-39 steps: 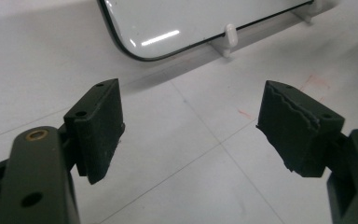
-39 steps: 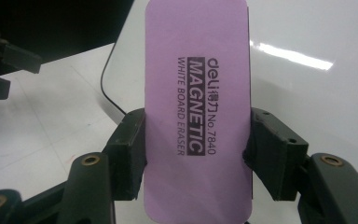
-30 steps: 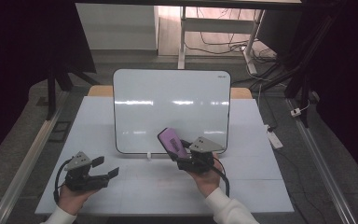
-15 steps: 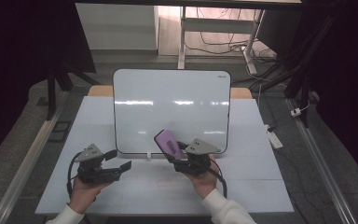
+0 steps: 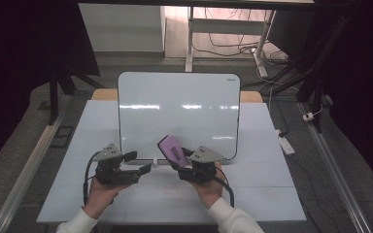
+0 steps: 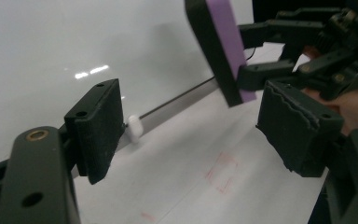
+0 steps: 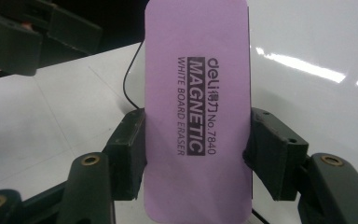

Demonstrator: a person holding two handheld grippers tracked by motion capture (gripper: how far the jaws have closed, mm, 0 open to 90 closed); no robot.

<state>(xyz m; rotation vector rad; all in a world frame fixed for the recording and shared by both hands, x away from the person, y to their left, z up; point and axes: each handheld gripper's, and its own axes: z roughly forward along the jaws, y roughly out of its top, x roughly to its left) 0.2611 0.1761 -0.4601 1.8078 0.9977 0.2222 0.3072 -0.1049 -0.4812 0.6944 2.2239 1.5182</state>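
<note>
My right tongs [image 5: 183, 161] clamp the purple eraser [image 5: 171, 150] upright just before the whiteboard [image 5: 178, 109]; no wiping shows yet. My left tongs [image 5: 137, 161] gape empty near the board's lower edge.

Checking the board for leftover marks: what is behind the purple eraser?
Behind the purple eraser, clamped in the right tool, lies the blank whiteboard. The patch that the eraser covers is hidden.

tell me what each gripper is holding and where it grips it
The right gripper clamps the purple whiteboard eraser by its two long side edges, near its lower end. The left gripper is open and holds nothing.
</note>
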